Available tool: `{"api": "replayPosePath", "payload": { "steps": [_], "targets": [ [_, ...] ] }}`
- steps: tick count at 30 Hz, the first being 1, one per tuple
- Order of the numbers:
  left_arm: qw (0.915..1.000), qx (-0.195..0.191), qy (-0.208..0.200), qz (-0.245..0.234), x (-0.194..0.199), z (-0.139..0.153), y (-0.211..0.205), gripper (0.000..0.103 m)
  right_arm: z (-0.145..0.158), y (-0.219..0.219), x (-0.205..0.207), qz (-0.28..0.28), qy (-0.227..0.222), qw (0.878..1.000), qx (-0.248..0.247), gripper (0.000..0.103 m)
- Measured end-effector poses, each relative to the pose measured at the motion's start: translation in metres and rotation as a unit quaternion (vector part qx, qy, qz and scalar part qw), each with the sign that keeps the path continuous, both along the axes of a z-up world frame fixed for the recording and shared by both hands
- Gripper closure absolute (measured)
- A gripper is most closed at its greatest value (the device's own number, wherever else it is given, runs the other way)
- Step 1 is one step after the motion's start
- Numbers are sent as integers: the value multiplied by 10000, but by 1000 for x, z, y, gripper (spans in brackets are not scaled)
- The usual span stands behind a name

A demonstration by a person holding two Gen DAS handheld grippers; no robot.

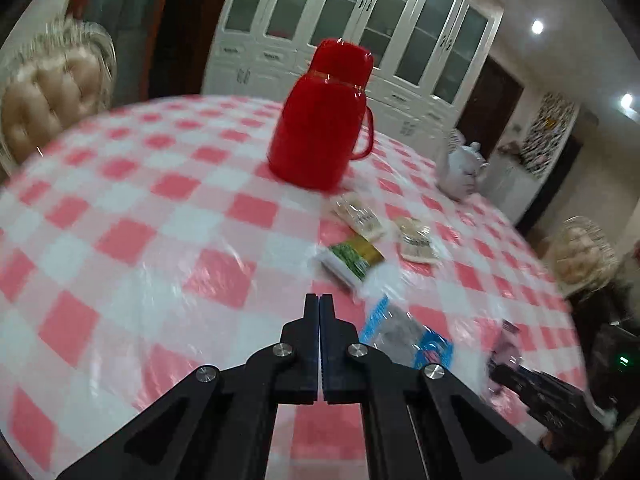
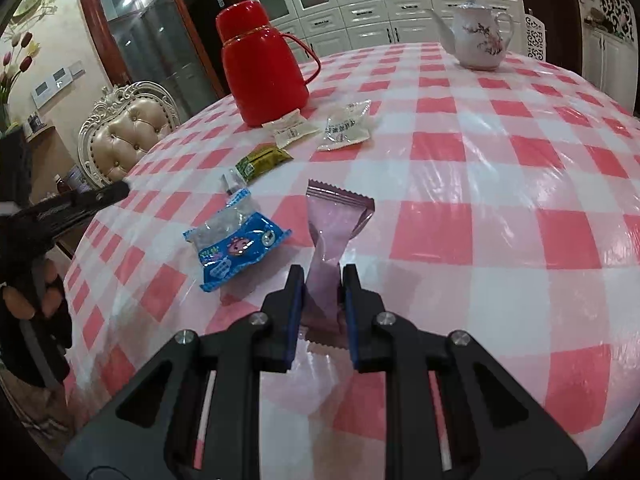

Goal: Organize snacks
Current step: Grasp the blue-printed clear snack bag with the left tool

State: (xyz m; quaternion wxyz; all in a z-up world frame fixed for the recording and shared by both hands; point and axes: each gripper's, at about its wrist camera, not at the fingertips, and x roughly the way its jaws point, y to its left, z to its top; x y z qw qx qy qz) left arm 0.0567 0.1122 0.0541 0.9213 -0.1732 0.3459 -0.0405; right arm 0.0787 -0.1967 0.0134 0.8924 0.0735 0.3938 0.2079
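Observation:
My right gripper [image 2: 322, 276] is shut on a pink snack packet [image 2: 334, 224] and holds it just above the pink checked tablecloth [image 2: 480, 184]. A blue snack packet [image 2: 236, 240] lies to its left; it also shows in the left wrist view [image 1: 404, 336]. A green packet [image 2: 264, 160], and two clear white packets [image 2: 292, 128] [image 2: 346, 128] lie farther back. My left gripper [image 1: 319, 300] is shut and empty, above the cloth near the green packet [image 1: 352, 258]. The left gripper shows at the left edge of the right wrist view [image 2: 116, 192].
A red thermos jug [image 2: 260, 68] stands behind the packets, also seen in the left wrist view [image 1: 320, 120]. A white teapot [image 2: 476, 36] stands at the far side. A padded chair [image 2: 124, 132] is beyond the table's left edge. White cabinets line the back wall.

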Motion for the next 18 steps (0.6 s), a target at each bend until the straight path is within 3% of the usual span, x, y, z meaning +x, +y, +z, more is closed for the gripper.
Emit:
{"api": "replayPosePath", "payload": {
  "steps": [1, 2, 3, 5, 6, 9, 13, 15, 18],
  "targets": [
    [9998, -112, 160, 60, 1, -9, 4, 96, 0, 0, 0, -15, 13, 10000, -6, 80],
    [9994, -132, 310, 101, 3, -14, 3, 80, 0, 1, 0, -2, 11, 10000, 4, 80],
    [9988, -217, 439, 65, 5, -19, 0, 56, 1, 2, -1, 30, -8, 10000, 6, 80],
    [9975, -577, 381, -111, 3, -19, -11, 23, 2, 4, -2, 46, -52, 10000, -30, 80],
    [9964, -772, 311, -183, 0, -18, -22, 18, 2, 5, -2, 29, -69, 10000, -48, 80],
    [9958, -763, 505, -57, -5, -22, -59, 18, 5, 1, -1, -59, -86, 9999, 42, 80],
    [9879, -665, 1077, 897, -6, -41, -91, 18, 12, -11, -1, -217, -160, 9994, 202, 80],
    [9860, -331, 1023, 1276, -1, -36, -108, 17, 17, -17, -2, -260, -238, 9990, 257, 80],
    [9767, -210, 1182, 1777, 17, -35, -124, 17, 23, -24, -3, -306, -351, 9986, 267, 80]
  ]
}}
